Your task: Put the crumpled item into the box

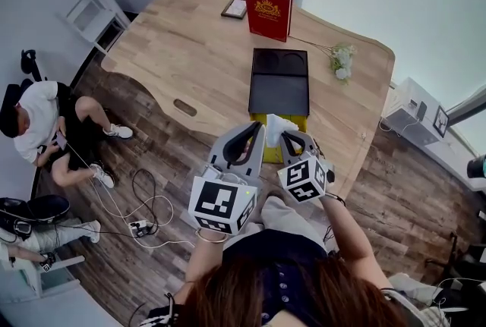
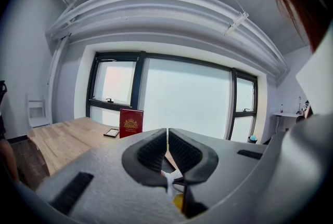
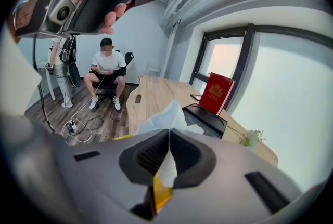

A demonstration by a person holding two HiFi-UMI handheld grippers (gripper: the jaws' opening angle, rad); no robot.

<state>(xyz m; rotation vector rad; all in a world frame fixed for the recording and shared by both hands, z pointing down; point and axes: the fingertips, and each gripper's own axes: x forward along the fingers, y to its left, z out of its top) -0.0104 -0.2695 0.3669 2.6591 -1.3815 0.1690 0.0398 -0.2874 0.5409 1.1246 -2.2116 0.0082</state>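
Near the front edge of the wooden table (image 1: 190, 52), clamped in the right gripper (image 3: 169, 140): the white crumpled item (image 3: 165, 114), pinched between fully closed jaws, with most of its bulk puffing out past the tips. Positioned right over the yellow box (image 1: 272, 153), whose yellow shows just below the pads. At the left gripper (image 2: 167, 140), closed as well, pads pressed together with only a hairline white seam down the middle and a scrap of white behind them. Apparently nipping a thin edge of the same crumpled item, though hard to confirm from so narrow a sliver. In the head view, both tips close together above the box, one on each side of the white wad. Directly behind the box, lying flat, a black tray (image 1: 279, 79) with two round recesses at its far end. Further back, standing upright, a red book (image 1: 267, 9), with a small framed picture (image 1: 234, 8) just to its left and a sprig of white flowers (image 1: 342, 62) off to the right. Down on the floor at the left, a seated person (image 1: 45, 124) in a white top, with cables (image 1: 140, 212) trailing nearby.
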